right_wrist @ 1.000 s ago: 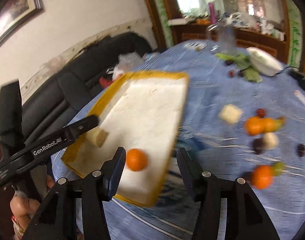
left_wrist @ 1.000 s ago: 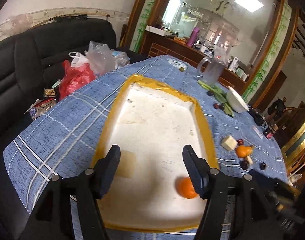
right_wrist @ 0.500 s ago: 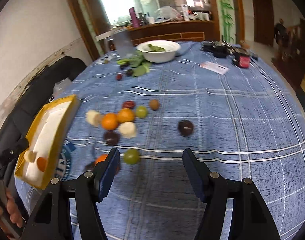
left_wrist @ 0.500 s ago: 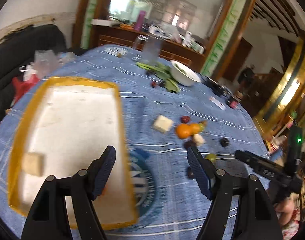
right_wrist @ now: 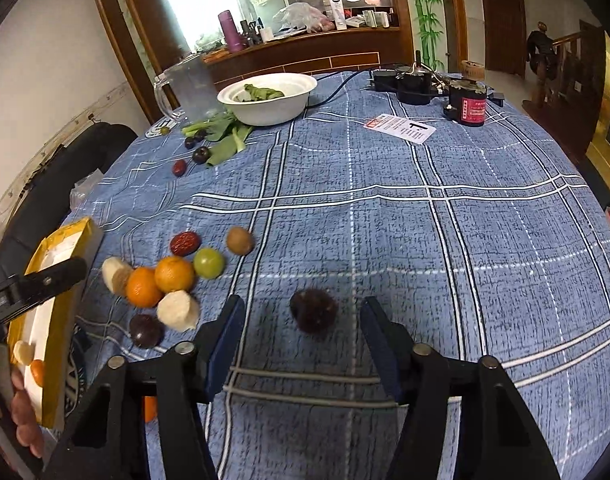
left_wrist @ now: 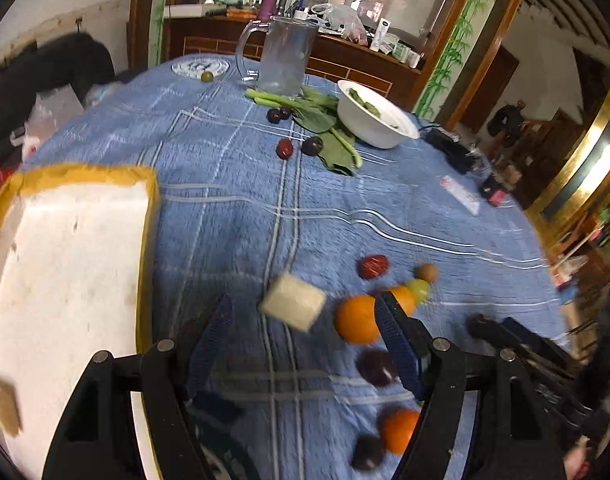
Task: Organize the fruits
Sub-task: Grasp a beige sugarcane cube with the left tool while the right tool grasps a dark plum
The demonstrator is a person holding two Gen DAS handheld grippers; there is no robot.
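Right tongs [right_wrist: 301,334] hang spread around a dark plum [right_wrist: 313,311] on the surface [right_wrist: 425,240]. Left tongs [left_wrist: 305,332] gape empty over a white chunk [left_wrist: 293,306], tray [left_wrist: 65,280] beside.

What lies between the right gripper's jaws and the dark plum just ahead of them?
Only bare blue checked tablecloth: in the right wrist view the right gripper is open, and the dark plum sits untouched just ahead.

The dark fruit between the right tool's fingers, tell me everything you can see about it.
The dark fruit is round, deep purple-brown, with a dull, slightly rough-looking skin, probably a plum. It sits alone on the blue checked tablecloth, apart from the fruit cluster to its left. The right tool is open, its fingers on either side without touching it.
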